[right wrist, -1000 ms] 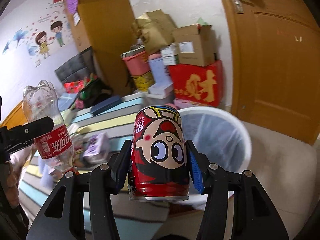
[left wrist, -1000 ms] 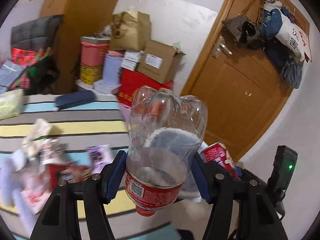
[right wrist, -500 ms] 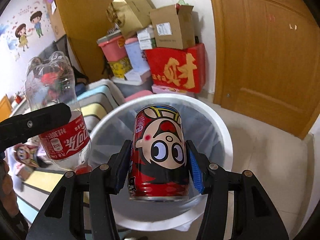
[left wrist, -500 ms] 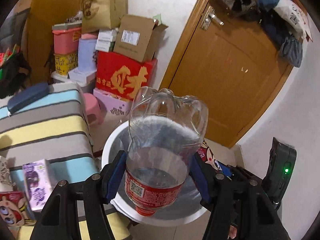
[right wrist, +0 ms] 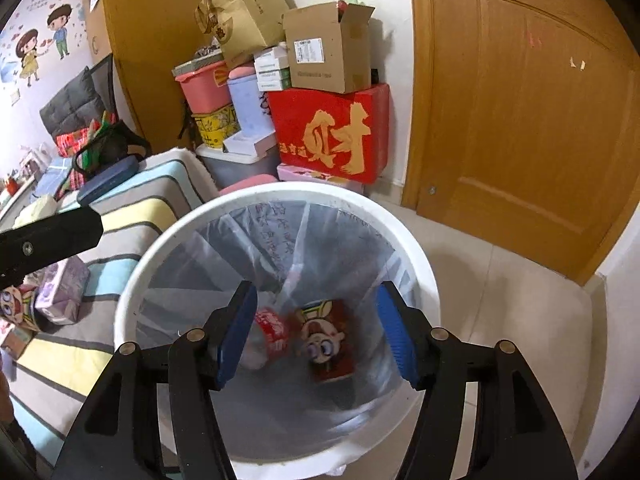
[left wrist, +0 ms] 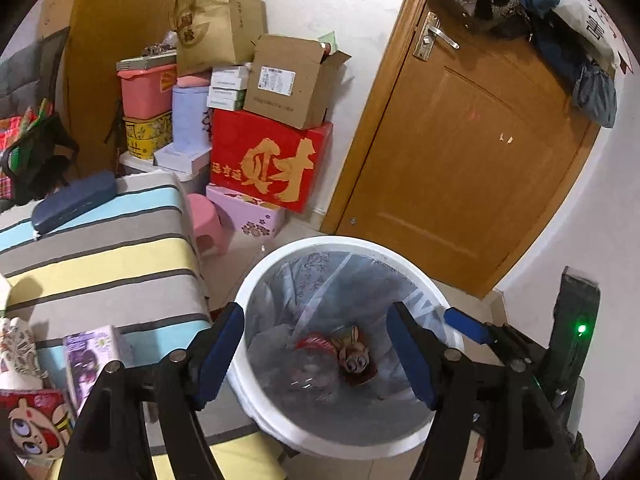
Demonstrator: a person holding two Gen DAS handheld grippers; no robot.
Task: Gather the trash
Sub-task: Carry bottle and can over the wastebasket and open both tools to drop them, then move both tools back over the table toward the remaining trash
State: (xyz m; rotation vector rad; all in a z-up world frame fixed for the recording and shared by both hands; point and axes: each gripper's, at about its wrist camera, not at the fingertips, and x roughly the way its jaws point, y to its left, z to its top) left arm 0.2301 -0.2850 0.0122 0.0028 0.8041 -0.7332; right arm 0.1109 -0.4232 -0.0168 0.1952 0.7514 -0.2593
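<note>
We log left gripper [left wrist: 316, 350] and right gripper [right wrist: 318, 334], jaws opening, empty, above white lined bin [right wrist: 412, 248], red cartoon can [right wrist: 330, 340] and clear plastic bottle [right wrist: 266, 338] inside, sharper in right view, striped bed [left wrist: 100, 252] beside.

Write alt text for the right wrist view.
The right gripper, its jaws opening with nothing between them, hangs over a white lined bin where a red cartoon can and a plastic bottle lie. A striped bed, stacked boxes and a wooden door are behind.
</note>
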